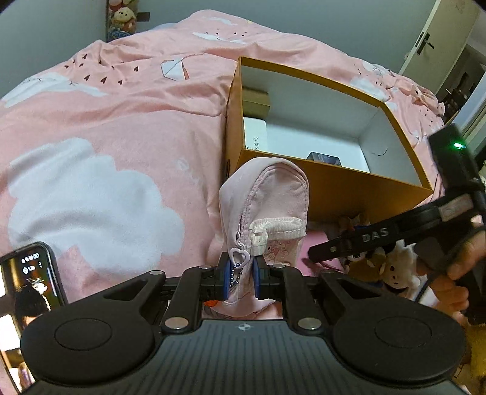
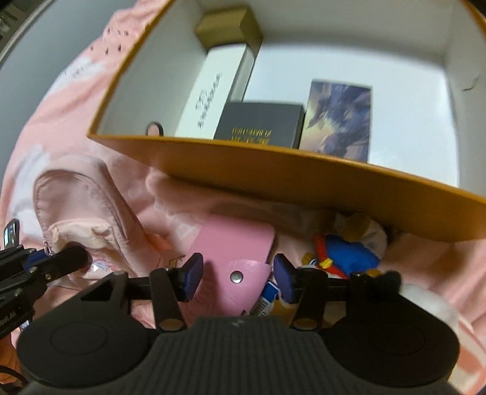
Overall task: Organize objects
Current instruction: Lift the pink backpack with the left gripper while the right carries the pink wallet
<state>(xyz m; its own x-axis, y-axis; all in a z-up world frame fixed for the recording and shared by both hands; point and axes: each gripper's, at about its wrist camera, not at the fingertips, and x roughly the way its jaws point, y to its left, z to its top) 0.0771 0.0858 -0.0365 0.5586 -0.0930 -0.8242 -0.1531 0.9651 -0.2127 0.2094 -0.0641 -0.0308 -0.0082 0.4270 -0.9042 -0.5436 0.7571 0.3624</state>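
Left gripper [image 1: 240, 278] pinching pink pouch [image 1: 264, 209] beside orange box [image 1: 334, 185]. Right gripper [image 2: 238, 278] spread, straddling pink snap case [image 2: 235, 252], pads not touching it.

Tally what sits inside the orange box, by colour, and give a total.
Gold-brown small box: 1
White long box: 1
Black box with gold lettering: 1
Purple picture-printed box: 1
Small round black-rimmed item by the near wall: 1
Total inside the orange box: 5
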